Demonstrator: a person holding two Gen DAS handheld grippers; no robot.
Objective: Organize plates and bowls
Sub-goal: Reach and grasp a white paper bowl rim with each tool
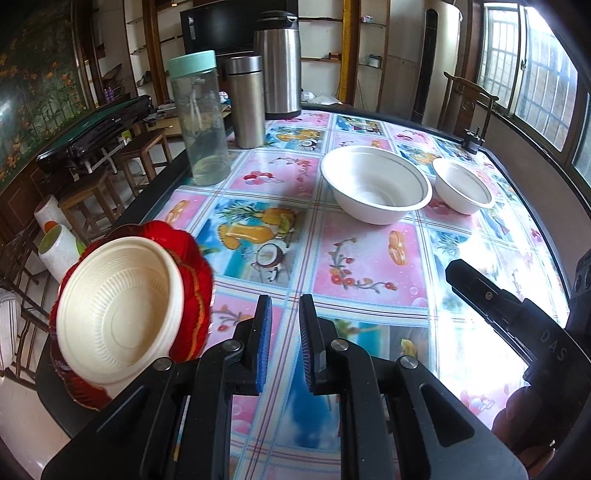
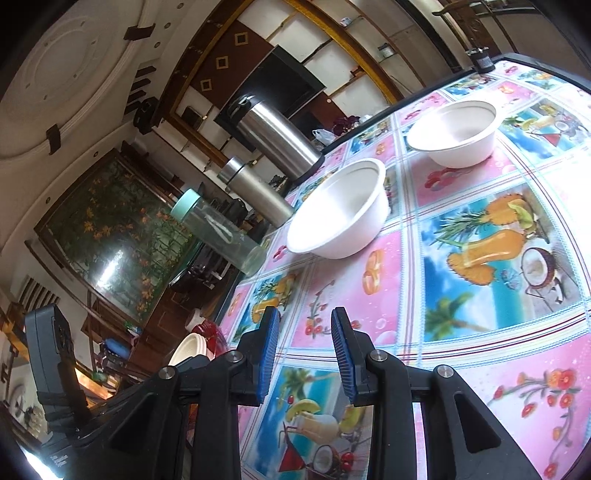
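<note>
A large flower painting [image 1: 33,96] is hung on the left wall. Wooden shelves [image 1: 332,59] and a dark screen [image 1: 218,26] are set against the far wall. Barred windows [image 1: 532,70] are seen on the right, and strong daylight is thrown across the desk [image 1: 373,258], which is covered with a fruit-patterned cloth. Wooden stools [image 1: 144,151] are placed on the pale floor beside a green-topped table [image 1: 92,129]. A wooden chair [image 1: 469,107] is stood at the far edge. A round moulding [image 2: 62,62] is fixed to the ceiling.
</note>
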